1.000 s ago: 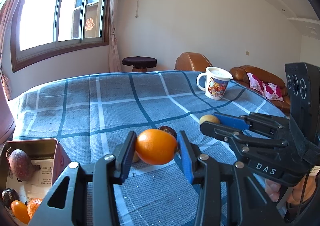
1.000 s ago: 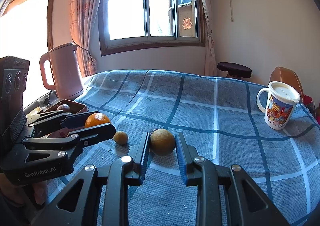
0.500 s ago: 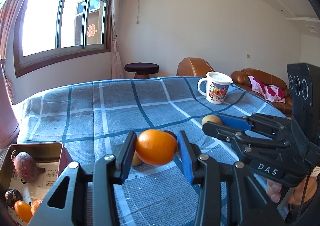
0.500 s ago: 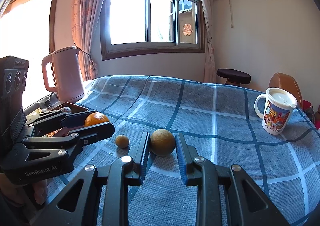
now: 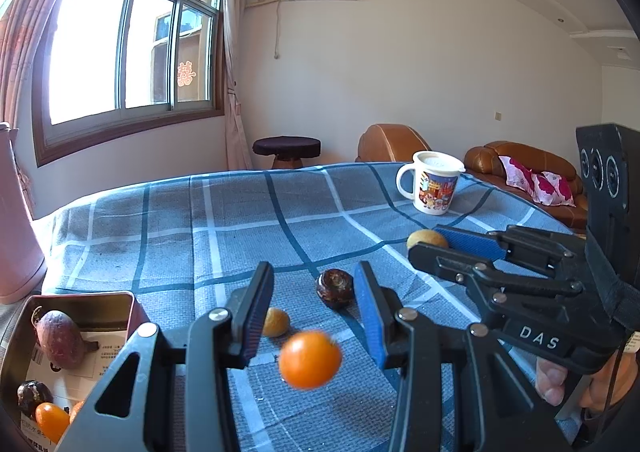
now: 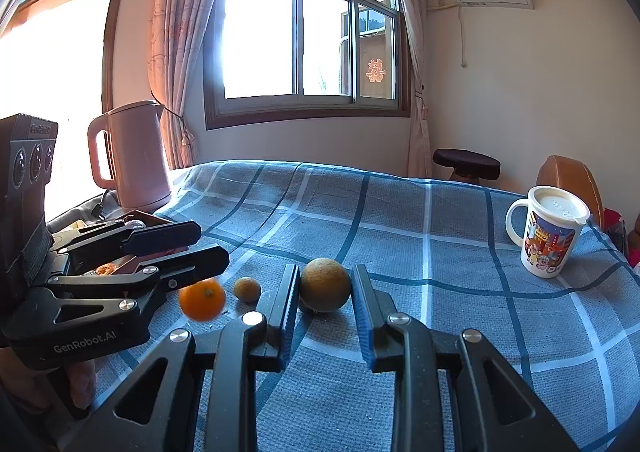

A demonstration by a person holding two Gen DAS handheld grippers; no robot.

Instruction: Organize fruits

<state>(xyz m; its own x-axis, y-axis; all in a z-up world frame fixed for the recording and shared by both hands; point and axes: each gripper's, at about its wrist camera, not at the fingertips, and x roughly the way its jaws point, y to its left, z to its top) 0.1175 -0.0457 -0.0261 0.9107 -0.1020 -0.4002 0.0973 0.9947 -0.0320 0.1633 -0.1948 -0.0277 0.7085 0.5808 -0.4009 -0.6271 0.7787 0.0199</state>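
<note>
A blurred orange hangs in the air just below my left gripper, whose jaws stand apart with nothing between them. The right wrist view shows the same orange under the left gripper, above the blue checked tablecloth. My right gripper is shut on a round yellow-brown fruit and holds it just above the cloth. A small yellow fruit and a dark brown fruit lie on the cloth beyond the left jaws.
An open tin box at lower left holds several fruits. A printed white mug stands at the far right of the table. A pink kettle stands at the far left. A person's fingers hold the right gripper.
The orange that sat between the left gripper's pads has slipped out and dropped below them. The dark brown fruit behind it now shows. The right gripper still holds its fruit.
</note>
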